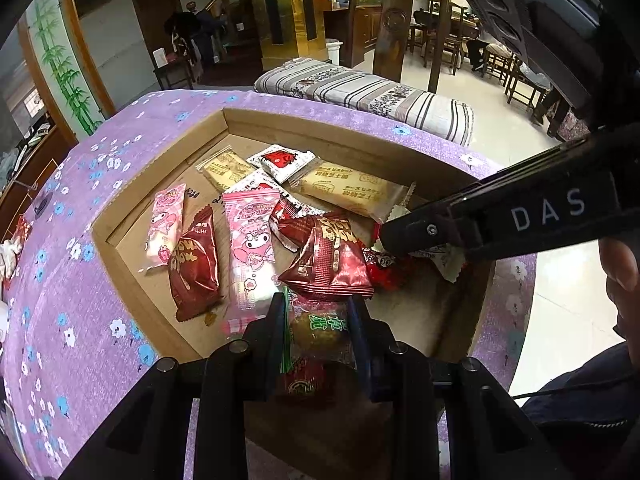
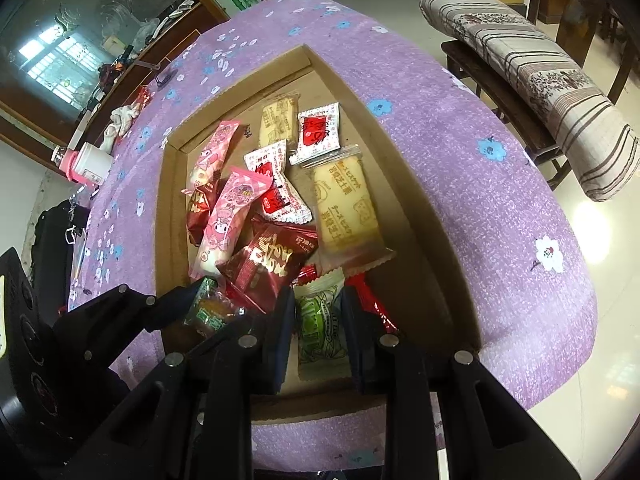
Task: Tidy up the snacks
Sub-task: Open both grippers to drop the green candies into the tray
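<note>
Crinkly film packets, light and slippery: green-lettered snack [image 1: 320, 332] pinched mid-body in left gripper [image 1: 318, 320], green-and-white packet [image 2: 320, 320] likewise in right gripper [image 2: 318, 312].

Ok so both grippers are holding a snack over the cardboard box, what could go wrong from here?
1. The left gripper pinches only the middle of the clear green-lettered candy wrapper; it might slip free.
2. The right gripper grips the white-and-green packet close beside the left one; they could bump.
3. The shallow cardboard box holds loosely piled snacks; a dropped piece may knock the dark red foil packet.
</note>
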Demonstrator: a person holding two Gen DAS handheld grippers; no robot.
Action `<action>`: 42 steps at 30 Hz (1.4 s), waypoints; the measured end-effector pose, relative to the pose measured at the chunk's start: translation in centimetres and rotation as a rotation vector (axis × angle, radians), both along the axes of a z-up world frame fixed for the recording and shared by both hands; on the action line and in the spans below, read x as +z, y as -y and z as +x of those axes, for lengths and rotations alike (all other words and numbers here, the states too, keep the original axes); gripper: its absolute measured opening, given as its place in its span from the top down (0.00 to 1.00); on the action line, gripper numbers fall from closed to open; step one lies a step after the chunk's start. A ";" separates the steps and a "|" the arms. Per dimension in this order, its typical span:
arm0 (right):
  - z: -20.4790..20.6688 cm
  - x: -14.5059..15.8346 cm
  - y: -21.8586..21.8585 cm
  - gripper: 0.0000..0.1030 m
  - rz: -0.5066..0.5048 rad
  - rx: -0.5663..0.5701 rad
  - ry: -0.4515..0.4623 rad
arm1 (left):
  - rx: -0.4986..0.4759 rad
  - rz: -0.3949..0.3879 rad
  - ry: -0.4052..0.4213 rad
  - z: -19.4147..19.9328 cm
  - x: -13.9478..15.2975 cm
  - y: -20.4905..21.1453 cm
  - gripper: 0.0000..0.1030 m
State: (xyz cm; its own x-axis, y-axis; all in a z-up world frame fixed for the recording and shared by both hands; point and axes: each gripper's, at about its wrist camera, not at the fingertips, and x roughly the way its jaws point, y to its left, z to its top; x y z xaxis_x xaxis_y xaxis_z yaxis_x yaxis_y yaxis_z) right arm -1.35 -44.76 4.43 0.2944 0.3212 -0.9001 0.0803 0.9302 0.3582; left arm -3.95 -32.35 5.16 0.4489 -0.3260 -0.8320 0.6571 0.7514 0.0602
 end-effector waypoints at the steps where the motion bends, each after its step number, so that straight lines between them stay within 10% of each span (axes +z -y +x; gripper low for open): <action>1: 0.0 0.0 0.0 0.77 0.000 -0.001 0.000 | 0.000 0.000 0.001 0.0 0.0 0.0 0.69; 42: 0.2 0.8 -0.6 0.77 -0.062 0.010 0.028 | 0.059 0.023 0.039 0.6 -0.2 -0.9 0.67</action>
State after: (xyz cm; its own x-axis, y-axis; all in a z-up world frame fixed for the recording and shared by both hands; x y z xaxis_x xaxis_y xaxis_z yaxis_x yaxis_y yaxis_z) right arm -1.16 -44.18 5.18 0.3169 0.2683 -0.9097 0.0621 0.9512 0.3022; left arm -3.37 -31.43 4.93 0.4990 -0.2793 -0.8203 0.6085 0.7870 0.1022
